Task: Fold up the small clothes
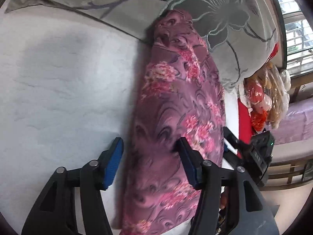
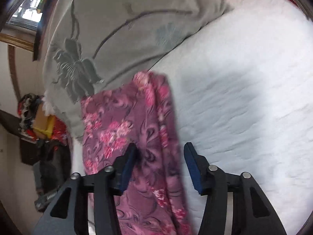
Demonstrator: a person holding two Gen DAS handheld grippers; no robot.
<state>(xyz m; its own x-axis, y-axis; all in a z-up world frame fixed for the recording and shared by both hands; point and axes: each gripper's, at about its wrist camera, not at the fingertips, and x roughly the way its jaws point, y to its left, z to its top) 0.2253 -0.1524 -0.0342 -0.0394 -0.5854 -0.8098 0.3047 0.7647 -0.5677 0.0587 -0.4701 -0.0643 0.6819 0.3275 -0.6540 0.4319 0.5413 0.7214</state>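
We see the purple floral garment [image 1: 176, 117] lying as a long, narrow folded strip on the white bedsheet [image 1: 58, 78], its far end touching the grey flower-patterned blanket [image 1: 215, 15] that is heaped across the head of the bed. Our left gripper [image 1: 149, 148] has its jaws spread wide, the blue pads [image 1: 112, 162] apart, one over the bare sheet and the other over the cloth; neither holds anything. In the right wrist view the same garment [image 2: 127, 129] runs between the fingers of our right gripper [image 2: 160, 152], whose jaws likewise stand wide apart and grip nothing. Beyond the bed edge, the left view shows crinkled plastic bags [image 1: 268, 96] with red and tan contents and a barred window [image 1: 295, 29]; the right view shows a cluttered shelf [image 2: 37, 121] beside the bed. Both pictures are motion-blurred.
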